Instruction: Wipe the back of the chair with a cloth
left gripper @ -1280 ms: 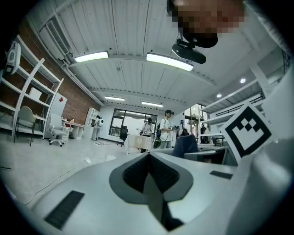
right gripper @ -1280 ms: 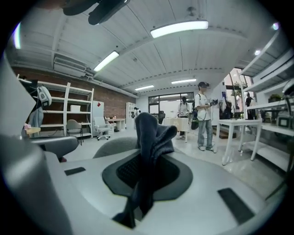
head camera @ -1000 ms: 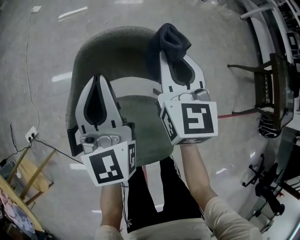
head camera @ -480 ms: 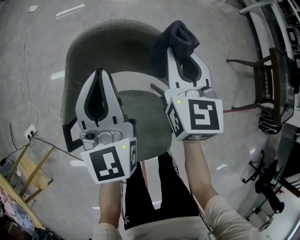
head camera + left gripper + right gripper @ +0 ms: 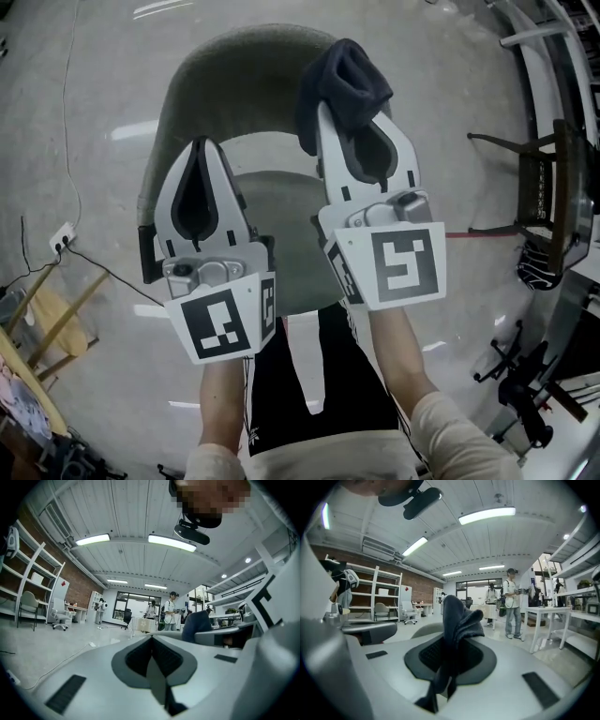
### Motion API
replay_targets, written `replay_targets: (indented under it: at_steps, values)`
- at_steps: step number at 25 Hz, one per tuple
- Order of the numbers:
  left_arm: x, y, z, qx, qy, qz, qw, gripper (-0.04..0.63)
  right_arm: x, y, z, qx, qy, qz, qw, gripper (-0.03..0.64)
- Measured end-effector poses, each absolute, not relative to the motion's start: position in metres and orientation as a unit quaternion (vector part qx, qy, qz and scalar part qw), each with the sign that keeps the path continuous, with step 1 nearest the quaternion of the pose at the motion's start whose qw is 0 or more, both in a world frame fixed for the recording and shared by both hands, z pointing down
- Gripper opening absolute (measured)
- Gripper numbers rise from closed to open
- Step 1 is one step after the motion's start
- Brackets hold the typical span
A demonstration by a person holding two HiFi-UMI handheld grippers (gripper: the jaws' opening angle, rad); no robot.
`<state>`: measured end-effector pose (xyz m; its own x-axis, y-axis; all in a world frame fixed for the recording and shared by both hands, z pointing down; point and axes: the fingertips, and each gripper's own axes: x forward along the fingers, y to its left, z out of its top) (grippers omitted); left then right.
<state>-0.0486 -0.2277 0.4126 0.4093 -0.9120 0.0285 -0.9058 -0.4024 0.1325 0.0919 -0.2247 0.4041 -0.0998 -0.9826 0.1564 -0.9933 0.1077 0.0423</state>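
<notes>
An olive-grey chair stands below me, its curved back [image 5: 234,80] at the top of the head view and its seat [image 5: 286,230] between my grippers. My right gripper [image 5: 323,111] is shut on a dark navy cloth [image 5: 347,80], which bunches above the jaw tips over the right part of the chair back. The right gripper view has the cloth [image 5: 457,618] pinched between the jaws and standing up. My left gripper [image 5: 199,148] hovers over the left side of the chair, jaws shut with nothing in them [image 5: 152,639]. Whether the cloth touches the back is hidden.
A dark wooden chair [image 5: 553,187] stands at the right. A socket strip [image 5: 62,265] with cables lies on the floor at the left, wooden legs [image 5: 52,328] below it. Black equipment [image 5: 525,394] sits at the lower right. Several people [image 5: 513,602] and tables stand far off.
The right gripper with the cloth swung slightly right and came back left along the chair back. The left gripper has hardly moved. Both stay shut.
</notes>
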Motion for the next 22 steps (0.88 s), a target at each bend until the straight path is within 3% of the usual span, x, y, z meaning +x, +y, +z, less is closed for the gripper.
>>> replay_targets:
  at_steps: [13, 22]
  values:
    - [-0.146, -0.226, 0.447, 0.792, -0.607, 0.007, 0.068, 0.015, -0.067, -0.258, 0.453, 0.526, -0.844, 0.070, 0.073, 0.057]
    - [-0.180, -0.223, 0.462, 0.778, -0.624, 0.018, 0.077, 0.015, -0.117, -0.268, 0.493, 0.501, -0.855, 0.096, 0.092, 0.057]
